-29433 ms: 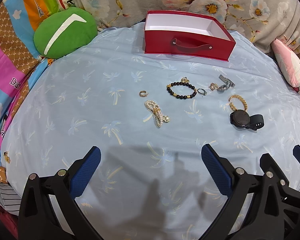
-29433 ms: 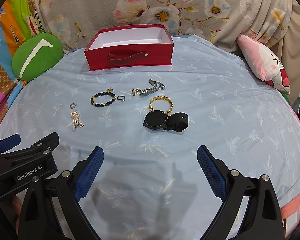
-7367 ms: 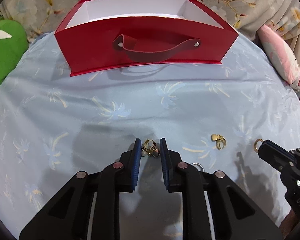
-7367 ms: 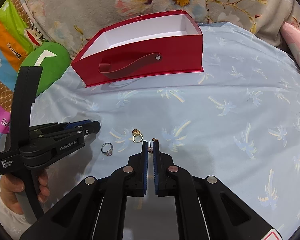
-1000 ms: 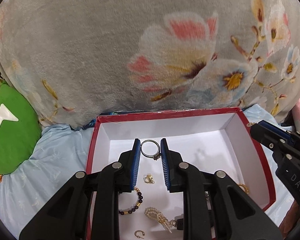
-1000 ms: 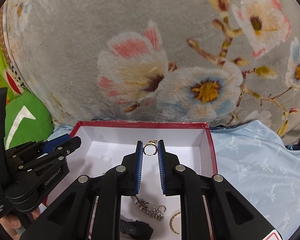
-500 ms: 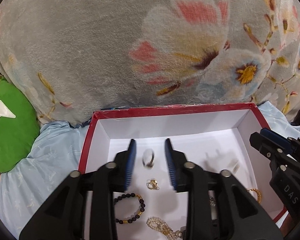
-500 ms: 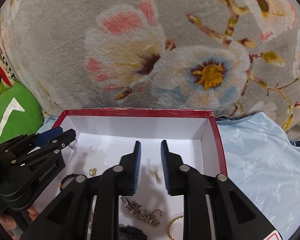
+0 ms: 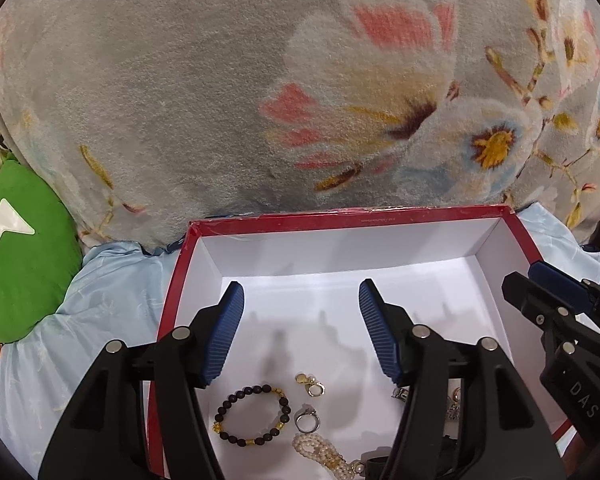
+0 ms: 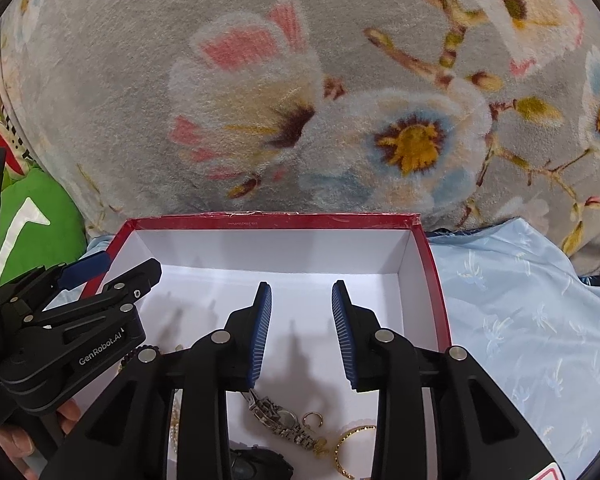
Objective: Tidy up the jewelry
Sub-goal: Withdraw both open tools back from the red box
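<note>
With both my left jaws (image 9: 300, 328) and right jaws (image 10: 301, 330) spread and empty above the box (image 9: 380, 214), I judge them parted to release, since the ring (image 9: 308, 420), bracelet (image 9: 252, 416) and watch (image 10: 278, 420) lie inside just below them.

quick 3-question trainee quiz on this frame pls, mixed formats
1. True or false: the left tongs are shut on a ring.
2. Multiple choice: the black bead bracelet lies A) on the blue sheet, B) inside the red box, C) on the green cushion.
3. Fill in: beside the gold bangle, the right wrist view shows a silver link ____ on the box floor.

Key:
1. False; both the left and the right tongs are open and empty.
2. B.
3. Watch.
</note>
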The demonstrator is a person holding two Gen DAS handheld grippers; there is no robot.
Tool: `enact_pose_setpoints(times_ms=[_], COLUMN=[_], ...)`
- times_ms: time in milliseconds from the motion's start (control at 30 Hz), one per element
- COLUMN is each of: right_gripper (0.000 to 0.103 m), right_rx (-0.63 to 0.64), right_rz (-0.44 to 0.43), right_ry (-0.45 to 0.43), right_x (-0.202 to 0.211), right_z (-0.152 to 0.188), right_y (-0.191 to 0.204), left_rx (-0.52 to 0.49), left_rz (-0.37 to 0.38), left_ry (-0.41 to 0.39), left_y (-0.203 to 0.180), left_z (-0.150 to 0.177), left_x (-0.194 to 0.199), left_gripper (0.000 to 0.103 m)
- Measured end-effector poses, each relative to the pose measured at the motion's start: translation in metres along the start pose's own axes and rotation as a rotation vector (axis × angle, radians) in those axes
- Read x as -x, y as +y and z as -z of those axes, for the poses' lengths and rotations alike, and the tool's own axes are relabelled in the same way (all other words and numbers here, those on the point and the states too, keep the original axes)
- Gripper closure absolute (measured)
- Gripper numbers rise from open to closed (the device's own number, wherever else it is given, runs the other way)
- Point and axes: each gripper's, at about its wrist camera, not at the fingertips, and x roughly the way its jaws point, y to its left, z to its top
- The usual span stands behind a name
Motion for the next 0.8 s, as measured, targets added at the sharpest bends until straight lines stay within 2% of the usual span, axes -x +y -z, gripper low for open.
enact_pose_setpoints(times_ms=[333, 433, 600, 667, 800], right_gripper=[0.072, 0.064, 0.062, 0.058, 0.029], right_rx=[0.000, 0.002, 0.010, 0.012, 0.008], right_rz=[0.001, 0.006, 0.012, 0.014, 0.024], right_ry=[0.007, 0.003, -0.004, -0.006, -0.029], right_x=[0.006, 0.010, 0.017, 0.019, 0.028], right_z=[0.002, 0.002, 0.001, 0.002, 0.006], right_y=[0.002, 0.003, 0.005, 0.006, 0.007], left_rx=[0.001, 0.001, -0.002, -0.001, -0.001], left_rz=[0.000, 0.002, 0.000, 0.002, 0.006], left_ry=[0.003, 0.001, -0.003, -0.005, -0.011], left_y=[0.002, 0.002, 0.003, 0.003, 0.005], left_z=[0.002, 0.001, 0.001, 0.001, 0.005], left_x=[0.007, 0.011, 0.019, 0.022, 0.031], left_gripper=[0.045, 0.045, 0.045, 0.043, 0.035])
